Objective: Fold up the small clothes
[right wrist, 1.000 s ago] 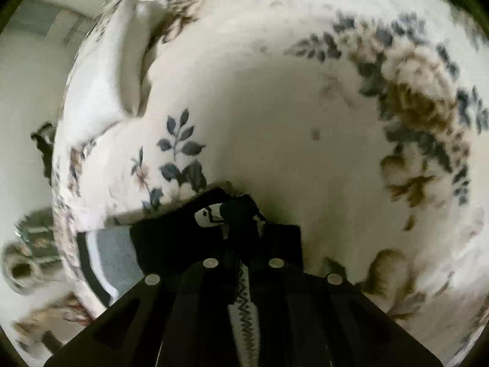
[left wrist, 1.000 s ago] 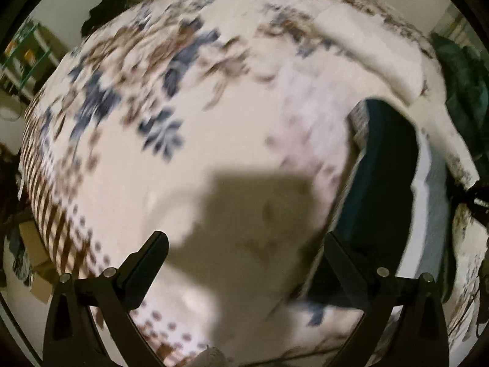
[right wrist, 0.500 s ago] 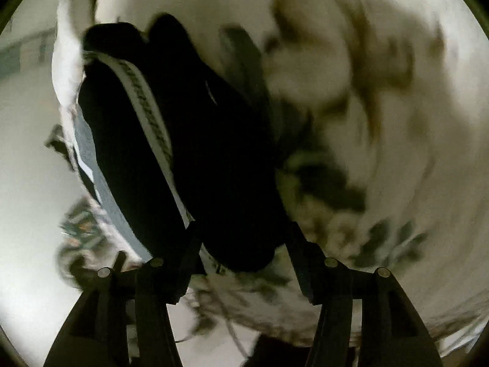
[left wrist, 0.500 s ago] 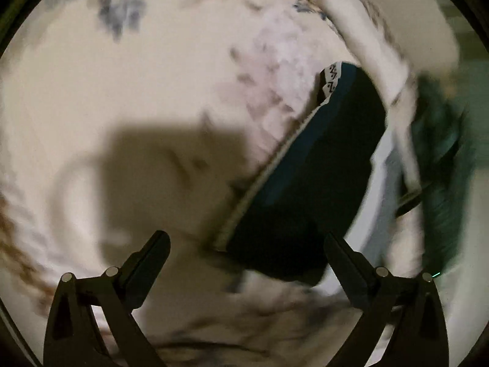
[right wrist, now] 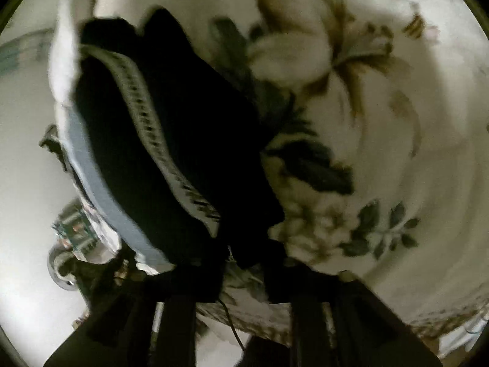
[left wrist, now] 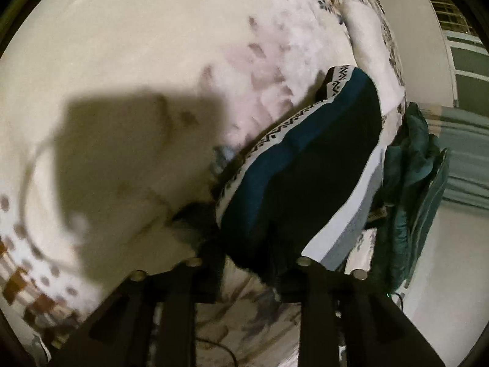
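I tilt both grippers down over the cream floral bedspread [left wrist: 146,46]. My left gripper [left wrist: 247,260] and right gripper [right wrist: 244,263] are closing, the dark folded garment with white zigzag band [left wrist: 305,159] between each pair of jaws. A teal cloth pile [left wrist: 409,165] lies beyond it.

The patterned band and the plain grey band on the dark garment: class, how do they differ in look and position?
The patterned band is white with black zigzag marks; the grey band is plain with a white edge. The patterned band borders the garment on the side facing the open bedspread; the grey band runs along the opposite side, near the bed's edge. Both run lengthwise along the garment.
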The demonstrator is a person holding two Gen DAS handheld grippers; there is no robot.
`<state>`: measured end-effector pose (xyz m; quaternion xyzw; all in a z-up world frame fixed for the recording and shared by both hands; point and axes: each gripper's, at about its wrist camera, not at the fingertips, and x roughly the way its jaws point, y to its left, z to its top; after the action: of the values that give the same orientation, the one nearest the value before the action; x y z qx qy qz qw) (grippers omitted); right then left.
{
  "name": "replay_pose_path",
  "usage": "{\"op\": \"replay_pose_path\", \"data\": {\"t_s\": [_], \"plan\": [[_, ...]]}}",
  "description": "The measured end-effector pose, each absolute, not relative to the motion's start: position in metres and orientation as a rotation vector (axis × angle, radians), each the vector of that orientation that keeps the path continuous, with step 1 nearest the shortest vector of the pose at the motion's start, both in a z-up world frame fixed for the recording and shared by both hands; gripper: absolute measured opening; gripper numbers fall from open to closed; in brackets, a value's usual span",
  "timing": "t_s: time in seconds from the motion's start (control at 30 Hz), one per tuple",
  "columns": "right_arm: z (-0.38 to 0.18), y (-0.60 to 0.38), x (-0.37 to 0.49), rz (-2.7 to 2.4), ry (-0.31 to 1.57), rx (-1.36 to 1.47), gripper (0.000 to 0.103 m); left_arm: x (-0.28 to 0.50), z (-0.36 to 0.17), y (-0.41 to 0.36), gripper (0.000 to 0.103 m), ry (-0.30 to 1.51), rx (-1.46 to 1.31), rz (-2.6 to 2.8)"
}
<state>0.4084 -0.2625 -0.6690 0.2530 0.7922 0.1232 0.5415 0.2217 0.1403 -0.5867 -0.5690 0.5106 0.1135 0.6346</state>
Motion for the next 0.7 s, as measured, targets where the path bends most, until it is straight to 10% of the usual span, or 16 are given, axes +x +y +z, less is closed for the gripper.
{"op": "replay_pose_path", "data": {"t_s": [0.07, 0.13, 0.37, 0.4, 0.47, 0.7], "plan": [[-0.644, -0.261, 0.426, 0.345, 1.756, 0.566, 0.046, 0.220, -0.569, 0.146, 0.036, 1.148, -1.243, 0.266], [-0.622, -0.259, 0.448, 0.397, 1.642, 0.525, 0.063, 0.224, -0.553, 0.149, 0.068, 1.122, -1.159, 0.284], [-0.621, -0.195, 0.547, 0.562, 1.513, 0.427, 0.065, 0.288, -0.535, 0.165, 0.068, 1.063, -0.987, 0.264], [-0.623, -0.187, 0.562, 0.597, 1.508, 0.437, 0.055, 0.297, -0.535, 0.167, 0.068, 1.059, -0.973, 0.258], [-0.616, -0.179, 0.575, 0.584, 1.469, 0.491, 0.005, 0.317, -0.533, 0.167, 0.068, 1.049, -0.934, 0.245], [-0.644, -0.228, 0.583, 0.313, 1.476, 0.773, 0.004, 0.358, -0.538, 0.162, 0.068, 1.059, -0.838, 0.203]]}}
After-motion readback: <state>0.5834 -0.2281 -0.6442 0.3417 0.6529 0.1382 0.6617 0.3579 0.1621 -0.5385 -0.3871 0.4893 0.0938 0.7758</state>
